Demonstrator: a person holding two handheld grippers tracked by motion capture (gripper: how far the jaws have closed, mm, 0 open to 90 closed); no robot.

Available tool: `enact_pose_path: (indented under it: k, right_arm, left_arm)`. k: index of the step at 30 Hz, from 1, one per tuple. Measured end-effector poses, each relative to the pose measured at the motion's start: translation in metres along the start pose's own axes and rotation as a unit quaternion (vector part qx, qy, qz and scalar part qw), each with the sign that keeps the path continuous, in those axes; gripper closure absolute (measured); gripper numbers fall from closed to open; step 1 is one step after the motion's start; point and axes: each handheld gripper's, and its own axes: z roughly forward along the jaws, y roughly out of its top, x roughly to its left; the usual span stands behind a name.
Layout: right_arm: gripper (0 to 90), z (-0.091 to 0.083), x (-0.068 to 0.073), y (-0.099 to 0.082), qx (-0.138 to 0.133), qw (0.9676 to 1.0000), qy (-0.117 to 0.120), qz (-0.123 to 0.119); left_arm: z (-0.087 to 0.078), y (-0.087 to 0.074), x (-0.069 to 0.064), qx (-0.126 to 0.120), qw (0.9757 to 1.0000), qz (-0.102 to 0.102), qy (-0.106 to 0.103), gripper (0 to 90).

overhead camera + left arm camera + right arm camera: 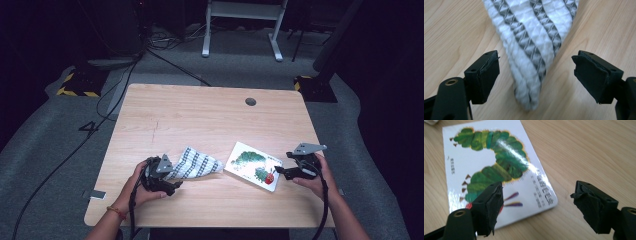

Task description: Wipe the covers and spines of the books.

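**Folded cloth and picture book lying between open grippers**

A folded cloth point(195, 164), white and quilted with dark grey zigzag stripes, is lying on the light wooden table point(200, 115) near its front edge. In the left gripper view its soft, waffled layers are being seen tapering to a rounded corner point(531, 75), which is pointing in between the two black jaws. The left gripper point(536, 75) is being held wide open; the padded faces are standing apart from the fabric on both sides, and nothing is being gripped.

Just to the right of the cloth a flat, glossy picture book point(253, 165) is lying, white-covered, with a green caterpillar printed on it. Light is being reflected off its smooth cover point(499, 167) in the right gripper view. The right gripper point(537, 205) is also being held open, its jaws straddling the book's near corner without pressing on it; the worn, ragged pads are showing.

Further back, a round grommet hole point(250, 102) is being seen in the tabletop, and cables point(120, 95) are trailing across the grey carpet beyond.
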Motion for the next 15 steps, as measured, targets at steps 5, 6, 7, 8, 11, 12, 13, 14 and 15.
enact_pose_path:
  k: [5, 6, 7, 8, 11, 12, 13, 14, 15]
  right_arm:
    - [24.4, -0.013, 0.000, -0.022, -0.003, 0.9999, -0.012, -0.006]
    - [24.4, -0.015, 0.000, -0.026, -0.003, 0.9999, -0.012, -0.003]
    - [24.4, -0.018, -0.001, -0.032, -0.004, 0.9999, -0.013, 0.001]
    - [24.4, -0.020, -0.002, -0.036, -0.005, 0.9999, -0.012, 0.007]
    - [24.4, -0.025, -0.005, -0.050, -0.011, 0.9996, -0.018, 0.020]
    - [24.3, -0.027, -0.006, -0.055, -0.013, 0.9994, -0.016, 0.029]
    - [24.2, -0.028, -0.008, -0.059, -0.013, 0.9992, -0.015, 0.036]
    - [24.0, -0.029, -0.010, -0.063, -0.013, 0.9989, -0.017, 0.041]
    - [24.0, -0.029, -0.011, -0.068, -0.012, 0.9986, -0.020, 0.047]
  left_arm:
    - [-0.010, -0.015, 0.003, 0.003, 1.0000, -0.007, 0.007, 20.0]
    - [-0.011, -0.019, 0.004, 0.003, 0.9999, -0.011, 0.007, 19.9]
    - [-0.012, -0.022, 0.006, 0.004, 0.9998, -0.017, 0.006, 19.8]
    - [-0.013, -0.025, 0.007, 0.003, 0.9998, -0.020, 0.008, 19.8]
    - [-0.016, -0.030, 0.010, -0.002, 0.9996, -0.029, 0.004, 19.8]
    - [-0.017, -0.031, 0.010, -0.004, 0.9995, -0.030, 0.004, 19.8]
    - [-0.017, -0.032, 0.010, -0.005, 0.9995, -0.032, 0.005, 19.8]
    - [-0.017, -0.033, 0.011, -0.004, 0.9994, -0.034, 0.002, 19.8]
    - [-0.017, -0.034, 0.012, 0.000, 0.9995, -0.032, 0.003, 19.8]
